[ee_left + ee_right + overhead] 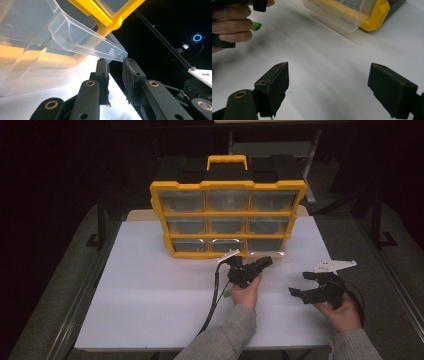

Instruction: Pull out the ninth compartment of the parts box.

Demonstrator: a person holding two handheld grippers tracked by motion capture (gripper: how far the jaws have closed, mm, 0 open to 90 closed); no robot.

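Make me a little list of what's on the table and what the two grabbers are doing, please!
table: white top
box: yellow organizer, nine clear drawers, standing upright
drawer: bottom right one, pulled partly out
left hand-held gripper: jaws slightly apart at the drawer's lip, not gripping
right hand-held gripper: wide open, holding nothing, above the table

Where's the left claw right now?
High view: left claw at the organizer's bottom-right drawer, its jaws near that clear drawer's front lip.
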